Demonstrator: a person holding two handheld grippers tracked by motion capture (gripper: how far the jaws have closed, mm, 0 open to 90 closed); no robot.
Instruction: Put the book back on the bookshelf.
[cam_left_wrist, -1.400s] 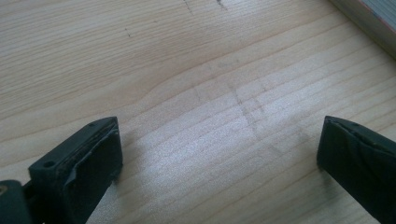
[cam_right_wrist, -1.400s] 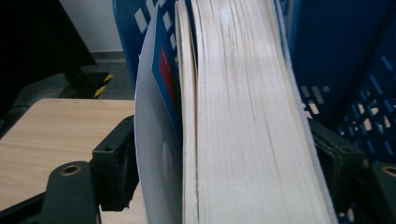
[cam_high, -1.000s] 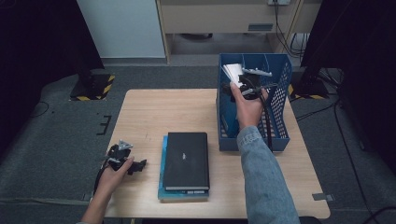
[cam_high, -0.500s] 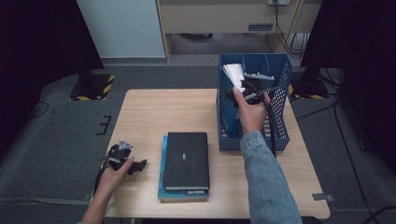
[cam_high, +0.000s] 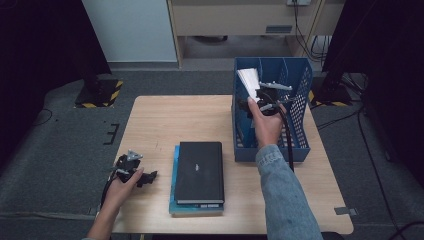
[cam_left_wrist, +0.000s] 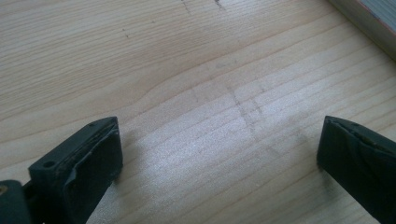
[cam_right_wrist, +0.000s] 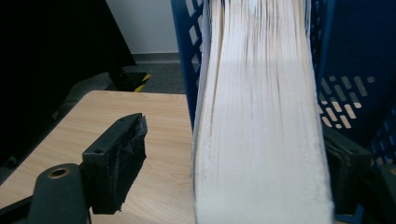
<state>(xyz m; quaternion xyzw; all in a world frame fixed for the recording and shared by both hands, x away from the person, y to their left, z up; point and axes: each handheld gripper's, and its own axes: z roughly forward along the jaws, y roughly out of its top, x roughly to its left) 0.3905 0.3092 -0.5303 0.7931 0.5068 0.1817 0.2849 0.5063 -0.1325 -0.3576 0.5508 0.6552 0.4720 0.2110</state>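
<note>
A thick white-edged book (cam_high: 248, 79) stands upright in the left slot of the blue mesh file rack (cam_high: 300, 135). My right gripper (cam_high: 260, 100) reaches into the rack at this book. In the right gripper view the book's page edge (cam_right_wrist: 261, 116) lies between the jaws, which have just been closing. The left finger (cam_right_wrist: 116, 158) still stands apart from the pages, and the right finger (cam_right_wrist: 345, 163) is close against them. My left gripper (cam_high: 145, 176) rests open at the table's front left, with only bare wood (cam_left_wrist: 187, 70) between its jaws (cam_left_wrist: 219, 158).
A black book (cam_high: 200, 170) lies flat on a teal book (cam_high: 175, 200) at the table's front middle, just right of my left gripper. The rack stands along the table's right side and has several dividers. Dark equipment stands on the floor beyond the table.
My right hand has shifted only slightly at the white book in the rack. The left hand and the stacked books have stayed where they were.
</note>
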